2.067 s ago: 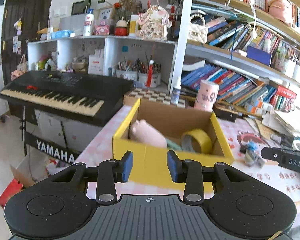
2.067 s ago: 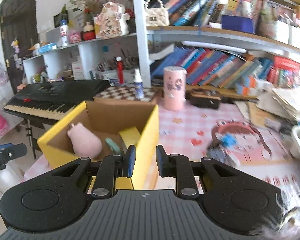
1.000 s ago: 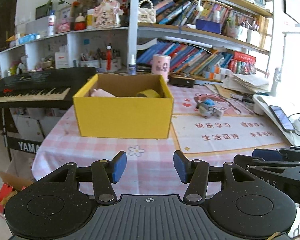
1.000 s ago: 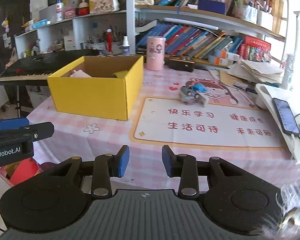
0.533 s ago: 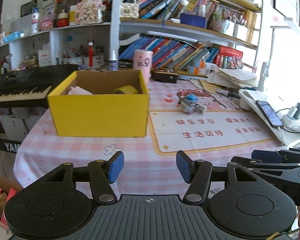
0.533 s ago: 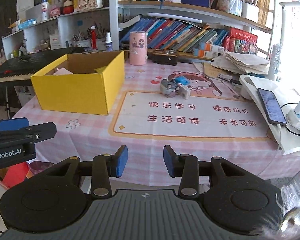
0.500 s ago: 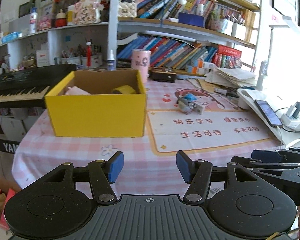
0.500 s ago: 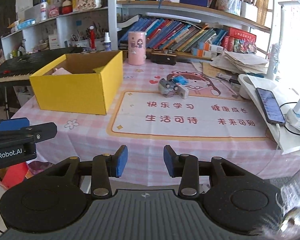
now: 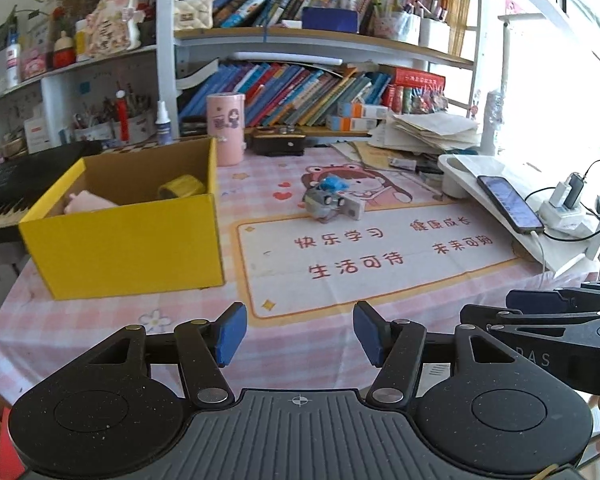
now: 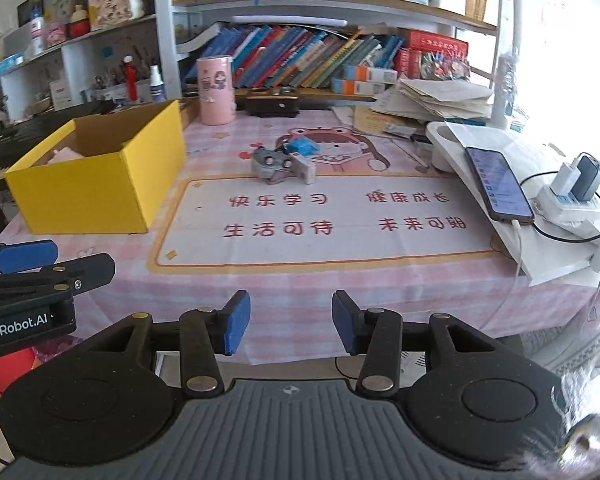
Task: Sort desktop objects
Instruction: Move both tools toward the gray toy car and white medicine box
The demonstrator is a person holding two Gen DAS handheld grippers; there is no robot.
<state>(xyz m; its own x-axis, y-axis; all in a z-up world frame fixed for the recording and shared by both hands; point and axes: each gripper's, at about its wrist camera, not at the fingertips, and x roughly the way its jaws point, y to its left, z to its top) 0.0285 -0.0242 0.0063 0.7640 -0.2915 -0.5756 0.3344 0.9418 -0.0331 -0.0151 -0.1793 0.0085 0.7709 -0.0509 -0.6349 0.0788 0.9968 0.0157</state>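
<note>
A yellow cardboard box (image 9: pixel 132 240) stands at the table's left; it also shows in the right wrist view (image 10: pixel 96 188). Inside lie a pink plush toy (image 9: pixel 88 202) and a yellow tape roll (image 9: pixel 182 186). A small cluster of a grey toy car (image 9: pixel 320 202), a blue piece and a white block lies mid-table; it also shows in the right wrist view (image 10: pixel 272 162). My left gripper (image 9: pixel 298 334) is open and empty, held off the table's front edge. My right gripper (image 10: pixel 290 322) is open and empty, likewise off the front edge.
A pink cup (image 9: pixel 226 128) and a dark box (image 9: pixel 278 142) stand behind. A phone (image 10: pixel 496 182) on a white stand and a charger with cables (image 10: pixel 576 188) sit at the right. A keyboard (image 9: pixel 4 188) lies left. Bookshelves (image 9: pixel 320 92) rise behind.
Both grippers have pulled back from over the yellow box to beyond the table's front edge and swung right. Both jaws have opened wider.
</note>
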